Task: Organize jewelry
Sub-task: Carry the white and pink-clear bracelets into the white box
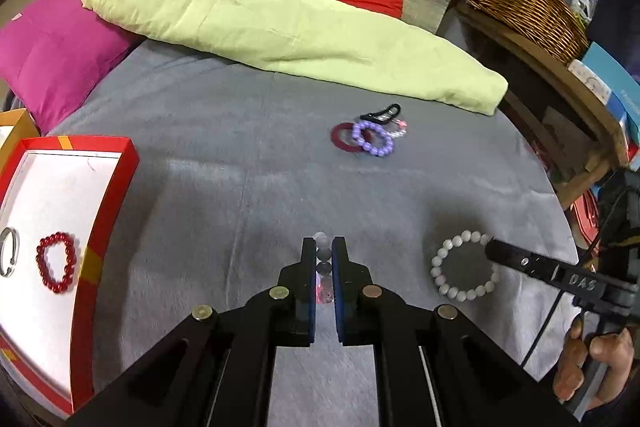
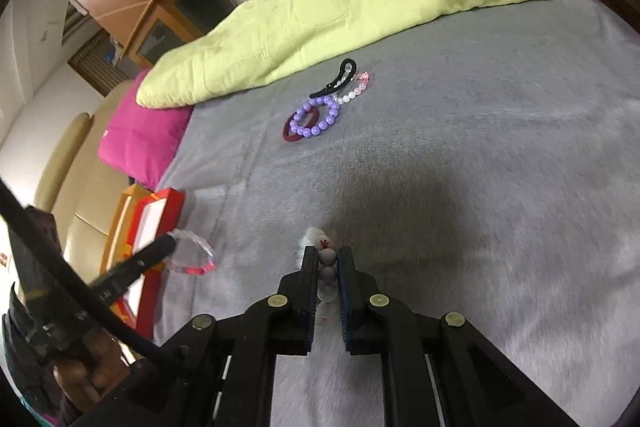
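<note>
A grey, felt-like bedspread point(image 1: 224, 131) carries everything. At its left edge sits one red cardboard box with a white lining point(image 1: 116, 187), cut off by the frame, holding one glossy red bead bracelet point(image 1: 56, 262) and one metal ring point(image 1: 9, 251). Mid-bed lie three overlapping pieces: a maroon flat ring point(image 1: 343, 139), a lilac bead bracelet point(image 1: 374, 139) and a black clip point(image 1: 380, 113). The left gripper point(image 1: 324, 251) pinches a clear-and-pink bracelet point(image 2: 192, 254), mostly hidden; the right gripper point(image 2: 328, 254) clamps a white bead bracelet point(image 1: 460, 267).
</note>
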Motion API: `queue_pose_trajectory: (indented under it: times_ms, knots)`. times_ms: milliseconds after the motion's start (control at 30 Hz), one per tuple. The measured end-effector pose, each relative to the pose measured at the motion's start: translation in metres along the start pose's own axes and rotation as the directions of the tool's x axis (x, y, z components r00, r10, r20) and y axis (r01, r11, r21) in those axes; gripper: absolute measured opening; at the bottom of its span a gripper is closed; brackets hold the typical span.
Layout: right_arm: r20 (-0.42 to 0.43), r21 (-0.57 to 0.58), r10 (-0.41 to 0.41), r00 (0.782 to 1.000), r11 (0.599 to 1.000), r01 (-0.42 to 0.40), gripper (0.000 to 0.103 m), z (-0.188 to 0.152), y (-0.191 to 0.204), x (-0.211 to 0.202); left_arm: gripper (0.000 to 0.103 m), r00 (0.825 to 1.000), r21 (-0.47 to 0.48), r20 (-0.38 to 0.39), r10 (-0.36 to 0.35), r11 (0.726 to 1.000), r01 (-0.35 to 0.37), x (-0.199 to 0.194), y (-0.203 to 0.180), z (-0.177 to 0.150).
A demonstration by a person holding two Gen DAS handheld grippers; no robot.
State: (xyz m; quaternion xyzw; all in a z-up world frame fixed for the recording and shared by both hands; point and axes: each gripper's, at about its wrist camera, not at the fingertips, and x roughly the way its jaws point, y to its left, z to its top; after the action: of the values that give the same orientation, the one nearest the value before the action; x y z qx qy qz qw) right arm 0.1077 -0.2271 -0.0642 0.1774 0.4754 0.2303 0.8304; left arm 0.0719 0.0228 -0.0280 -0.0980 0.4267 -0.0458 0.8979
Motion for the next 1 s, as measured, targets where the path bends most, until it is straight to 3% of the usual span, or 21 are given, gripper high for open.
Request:
queue_pose_trajectory:
  times_ms: [267, 500, 1000]
  knots:
    - [0.054, -0.033, -0.014, 0.998, 0.999, 0.015, 0.011, -0.006, 0.025, -0.037, 0.008, 1.0, 0.023, 0.007, 0.009, 1.0, -0.009, -0.019, -0.021, -0.012]
    - [0.038, -0.04, -0.015, 0.999, 0.999, 0.017, 0.011, -0.019, 0.036, -0.042, 0.008, 0.999, 0.04, 0.007, 0.046, 0.998, -0.046, -0.031, -0.028, -0.019]
    - [0.035, -0.097, -0.018, 0.999, 0.995, 0.021, 0.011, -0.024, 0.067, -0.045, 0.008, 0.994, 0.007, 0.028, 0.101, 0.995, -0.101, -0.054, -0.003, -0.022]
